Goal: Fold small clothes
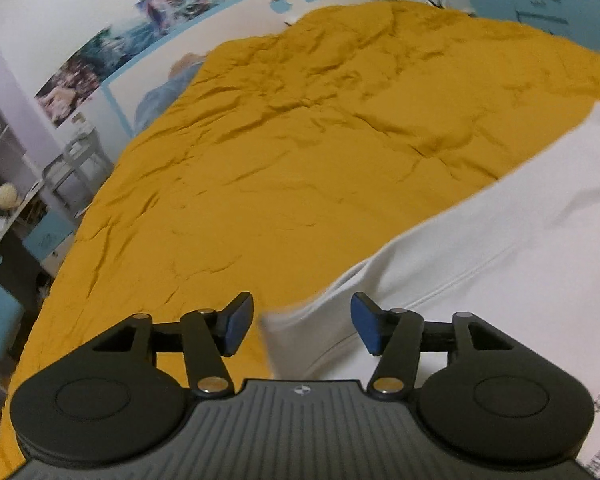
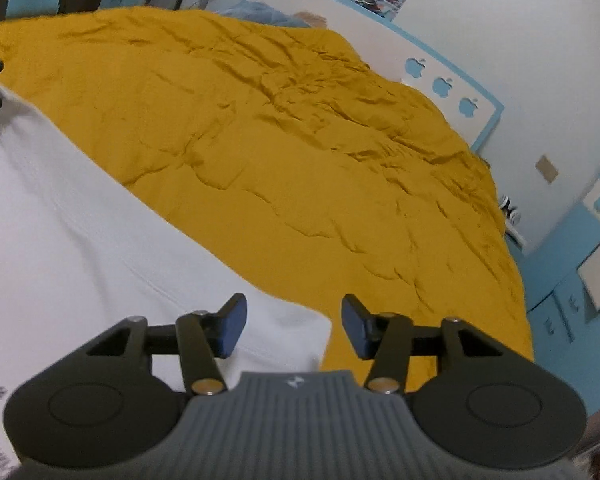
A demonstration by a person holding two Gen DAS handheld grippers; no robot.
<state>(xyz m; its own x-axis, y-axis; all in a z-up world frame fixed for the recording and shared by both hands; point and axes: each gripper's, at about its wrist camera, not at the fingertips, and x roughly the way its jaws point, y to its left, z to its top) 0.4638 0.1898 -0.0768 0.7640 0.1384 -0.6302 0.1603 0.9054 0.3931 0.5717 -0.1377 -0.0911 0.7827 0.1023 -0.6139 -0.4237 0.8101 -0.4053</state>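
Note:
A white T-shirt (image 1: 500,248) lies flat on a mustard-yellow bedspread (image 1: 300,140). In the left wrist view it fills the lower right, and its sleeve corner lies between my open fingers. My left gripper (image 1: 302,326) is open, just above that sleeve end. In the right wrist view the shirt (image 2: 80,232) fills the lower left, with dark print at its left edge. My right gripper (image 2: 294,326) is open over the shirt's other sleeve corner. Neither gripper holds cloth.
The yellow bedspread (image 2: 300,140) covers a wide bed with a white and blue headboard (image 2: 440,76) against the wall. A blue pillow (image 1: 160,100) lies at the head end. Shelves and a desk (image 1: 8,200) stand beyond the bed's left edge. Blue cabinets (image 2: 572,280) stand to the right.

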